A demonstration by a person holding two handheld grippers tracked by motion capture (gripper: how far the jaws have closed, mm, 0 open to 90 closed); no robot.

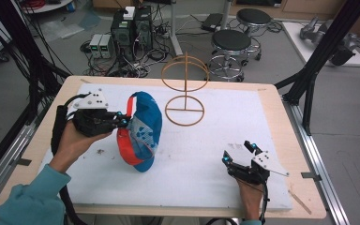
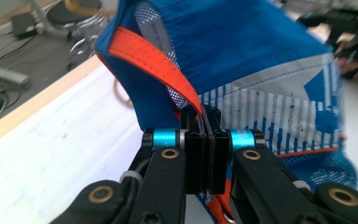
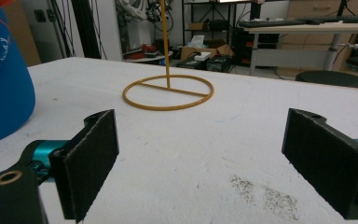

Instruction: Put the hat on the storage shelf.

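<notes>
Black foam pads on your right gripper (image 1: 238,153) stand wide apart with nothing between them; in the right gripper view the bare white mat (image 3: 205,154) lies in the gap, with a faint grey smudge (image 3: 265,196) just ahead of the right-hand pad. That gripper rests low on the mat at your near right, well apart from the cap.

Your left gripper (image 1: 122,118) is pinched tight on the cap (image 1: 143,131). In the left gripper view the two pads meet with only the orange strap (image 2: 161,60) of the cap squeezed between them, the strap rising up and away from the fingertips. Blue cloth with white stripes and a white star shape hangs just beyond and to the right of the fingertips. In the high view the cap hangs tilted from that grip, its orange-edged brim down by the mat, its lower end at or just above the surface; you cannot tell from the pictures whether it touches.

Beyond both grippers stands the wire stand (image 1: 184,89): a flat ring on the mat, a thin upright post and a second ring higher up. It sits past the cap and to its right, near but apart from it, straight ahead of your open right fingers.
</notes>
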